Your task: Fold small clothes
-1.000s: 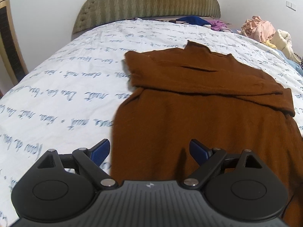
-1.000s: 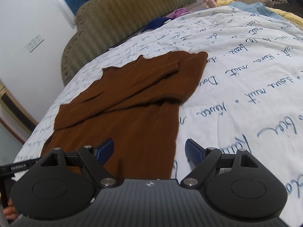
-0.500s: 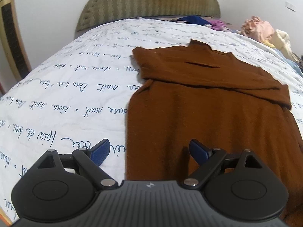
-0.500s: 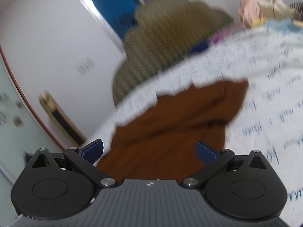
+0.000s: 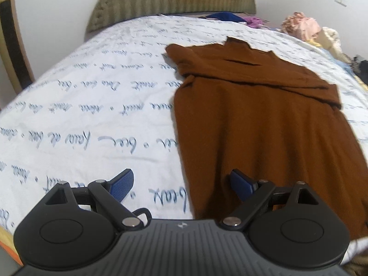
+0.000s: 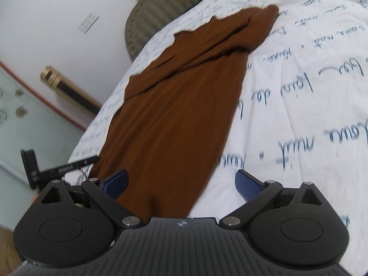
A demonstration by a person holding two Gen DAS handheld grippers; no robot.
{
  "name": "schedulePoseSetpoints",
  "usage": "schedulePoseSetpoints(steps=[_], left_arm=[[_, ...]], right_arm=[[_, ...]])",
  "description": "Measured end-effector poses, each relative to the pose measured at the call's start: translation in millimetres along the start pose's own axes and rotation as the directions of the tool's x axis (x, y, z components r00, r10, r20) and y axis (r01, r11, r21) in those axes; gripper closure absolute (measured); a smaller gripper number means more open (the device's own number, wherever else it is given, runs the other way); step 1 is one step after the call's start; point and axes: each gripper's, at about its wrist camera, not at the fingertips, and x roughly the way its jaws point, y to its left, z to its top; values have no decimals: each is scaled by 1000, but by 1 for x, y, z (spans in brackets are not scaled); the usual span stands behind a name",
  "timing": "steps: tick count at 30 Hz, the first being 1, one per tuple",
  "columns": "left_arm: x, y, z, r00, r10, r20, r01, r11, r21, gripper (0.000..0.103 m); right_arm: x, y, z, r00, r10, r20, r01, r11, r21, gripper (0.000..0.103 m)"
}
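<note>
1. Both claws are seen empty at the near hem of a brown sweater (image 5: 264, 119). The left claw (image 5: 181, 184) is held wide apart, its fingers straddling the sweater's left edge: one pad (image 5: 120, 184) over bare sheet, the other over the knit. The right claw (image 6: 181, 184) is also spread, its jaws closing slightly with nothing pressed between them; the sweater's right edge lies under the gap.

2. The sweater is laid flat, lengthways, on a bed (image 5: 80, 119) covered in a white sheet printed with blue script, collar toward the headboard (image 5: 170, 2).

3. Part of the fold appears done: both sleeves are seen crossed over the chest, giving a long, narrow shape. The body is judged still to be folded, probably by lifting the hem toward the collar. Neither corner is gripped yet.

4. Only the left wrist view shows the far clothes: a pink and cream heap (image 5: 306, 28) at the bed's right edge and blue and purple items (image 5: 237, 18) by the headboard. These are taken to be waiting their turn.

5. Only the right wrist view shows the room beyond the bed's left side: pale floor (image 6: 27, 124), a wall switch (image 6: 88, 23), a gold-and-black post (image 6: 69, 89), and part of the other gripper's black frame (image 6: 59, 168).
</note>
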Motion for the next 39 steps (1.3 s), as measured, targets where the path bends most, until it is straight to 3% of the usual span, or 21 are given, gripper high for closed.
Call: schedulePoseSetpoints(steps=[2, 5, 9, 13, 18, 22, 23, 26, 28, 29, 31, 32, 33, 35, 39], left_arm=[[-5, 7, -6, 997, -80, -20, 80, 997, -9, 12], [-9, 12, -15, 971, -227, -68, 226, 974, -28, 12], [-2, 7, -23, 911, -391, -132, 386, 920, -65, 12], [-1, -6, -28, 912, -385, -139, 383, 923, -37, 12], [1, -9, -28, 886, -439, -148, 435, 898, -62, 12], [3, -6, -24, 864, -479, -156, 469, 878, -94, 12], [0, -2, -22, 868, -471, -154, 464, 882, -86, 12], [-13, 19, -16, 919, -382, -95, 376, 924, -72, 12], [-13, 33, -14, 932, -353, -87, 344, 934, -97, 12], [-11, 40, -14, 928, -362, -92, 350, 929, -124, 12], [-1, 45, -20, 899, -420, -120, 398, 901, -170, 12], [1, 43, -23, 893, -431, -126, 409, 897, -169, 10], [0, 37, -26, 899, -425, -110, 410, 902, -138, 4], [0, 25, -28, 892, -439, -109, 430, 898, -97, 3], [6, 0, -28, 861, -496, -114, 491, 868, -73, 3]], right_arm=[[-5, 1, -5, 1000, 16, -24, -16, 1000, -13, 14], [-11, 8, -14, 997, 40, -59, -42, 999, -34, 23], [-7, 22, -26, 992, 72, -103, -78, 995, -61, 29], [8, 33, -25, 988, 95, -120, -104, 992, -74, 35], [27, 46, -22, 985, 113, -133, -126, 988, -92, 40], [39, 55, -20, 982, 103, -160, -125, 984, -128, 51], [41, 57, -20, 981, 99, -164, -122, 983, -135, 52], [40, 57, -18, 980, 97, -173, -122, 982, -143, 53], [38, 53, -17, 979, 103, -174, -126, 984, -127, 53], [37, 52, -17, 978, 111, -175, -132, 985, -115, 53], [35, 47, -17, 976, 123, -180, -144, 984, -103, 53], [33, 44, -17, 975, 129, -181, -148, 985, -93, 54], [32, 42, -17, 974, 134, -183, -152, 985, -85, 55], [32, 42, -17, 973, 137, -185, -154, 985, -80, 55], [40, 50, -18, 972, 134, -193, -154, 984, -94, 54]])
